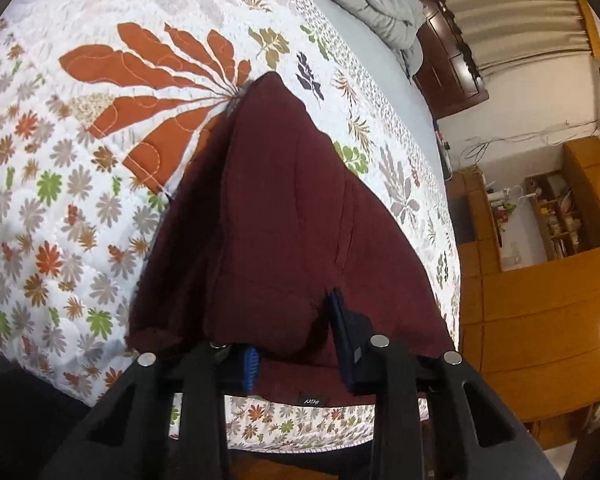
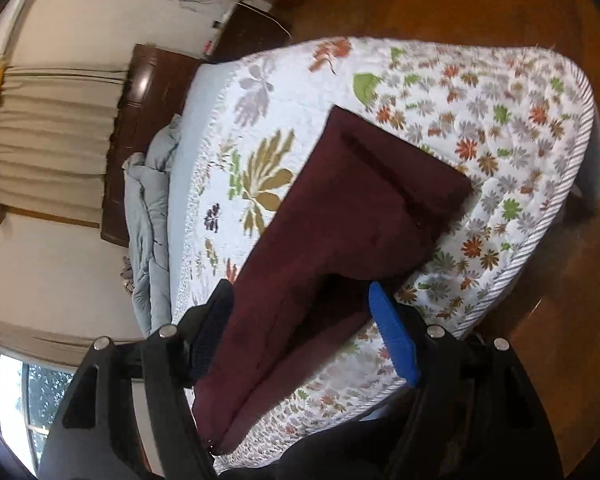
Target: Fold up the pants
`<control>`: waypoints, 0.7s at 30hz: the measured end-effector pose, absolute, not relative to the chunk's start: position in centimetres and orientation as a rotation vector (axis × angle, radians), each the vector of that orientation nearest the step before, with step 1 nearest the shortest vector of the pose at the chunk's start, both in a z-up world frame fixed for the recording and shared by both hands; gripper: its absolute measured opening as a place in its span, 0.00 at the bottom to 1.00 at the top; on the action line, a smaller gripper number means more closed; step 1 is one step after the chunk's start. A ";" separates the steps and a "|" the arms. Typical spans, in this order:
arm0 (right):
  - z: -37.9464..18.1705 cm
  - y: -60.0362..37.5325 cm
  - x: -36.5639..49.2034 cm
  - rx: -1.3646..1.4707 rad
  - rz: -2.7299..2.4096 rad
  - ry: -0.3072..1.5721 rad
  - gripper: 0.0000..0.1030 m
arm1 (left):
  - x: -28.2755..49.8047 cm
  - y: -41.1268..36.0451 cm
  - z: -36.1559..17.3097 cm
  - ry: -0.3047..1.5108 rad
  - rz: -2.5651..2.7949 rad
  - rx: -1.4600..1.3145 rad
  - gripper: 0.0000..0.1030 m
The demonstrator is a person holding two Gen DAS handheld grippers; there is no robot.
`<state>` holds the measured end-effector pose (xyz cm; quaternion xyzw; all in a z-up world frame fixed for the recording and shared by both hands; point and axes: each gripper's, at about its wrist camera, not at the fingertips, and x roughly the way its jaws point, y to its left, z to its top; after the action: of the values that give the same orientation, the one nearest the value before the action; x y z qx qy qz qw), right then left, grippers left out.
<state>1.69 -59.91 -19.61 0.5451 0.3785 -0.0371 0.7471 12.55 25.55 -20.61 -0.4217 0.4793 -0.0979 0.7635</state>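
a bed (image 1: pixel 80 208) with a flowered quilt carries the maroon pants (image 1: pixel 284 216), lying folded lengthwise near its foot edge. the left gripper (image 1: pixel 296 340) has its jaws narrowed, pinching a bunch of the pants' near end. the right gripper (image 2: pixel 300 320) holds its jaws wide, straddling the pants fabric without pressing it.

Small black tag (image 1: pixel 311 401) on maroon pants (image 1: pixel 284 216), lettering perhaps illegible.
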 end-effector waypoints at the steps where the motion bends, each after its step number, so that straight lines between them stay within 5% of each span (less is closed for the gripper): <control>1: -20.1 -60.0 2.0 1.200 -0.099 0.844 0.69 | 12.6 25.6 -20.7 1.048 -0.213 -0.914 0.29; 3: -21.4 -60.6 2.8 1.257 -0.135 0.846 0.57 | 12.9 25.5 -20.8 1.055 -0.222 -0.927 0.20; 4: -21.7 -60.9 3.4 1.273 -0.133 0.841 0.29 | 13.4 25.4 -20.7 1.057 -0.230 -0.937 0.19; 6: -20.4 -61.1 5.5 1.192 -0.146 0.843 0.15 | 14.2 25.4 -19.5 1.035 -0.258 -0.959 0.17; 12: -11.1 -59.3 5.7 0.931 -0.043 0.592 0.12 | 14.3 26.5 -15.7 0.923 -0.321 -1.052 0.16; 17: -21.5 -61.3 3.7 1.092 -0.117 0.744 0.12 | 13.0 27.2 -20.1 1.027 -0.246 -1.072 0.16; 21: -23.2 -61.4 2.7 1.137 -0.130 0.738 0.19 | 13.0 26.3 -21.8 1.090 -0.205 -1.021 0.16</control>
<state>2.68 -61.44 -23.23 0.5255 0.3410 -0.0599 0.7772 13.01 26.27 -21.81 -0.4635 0.4947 -0.0932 0.7292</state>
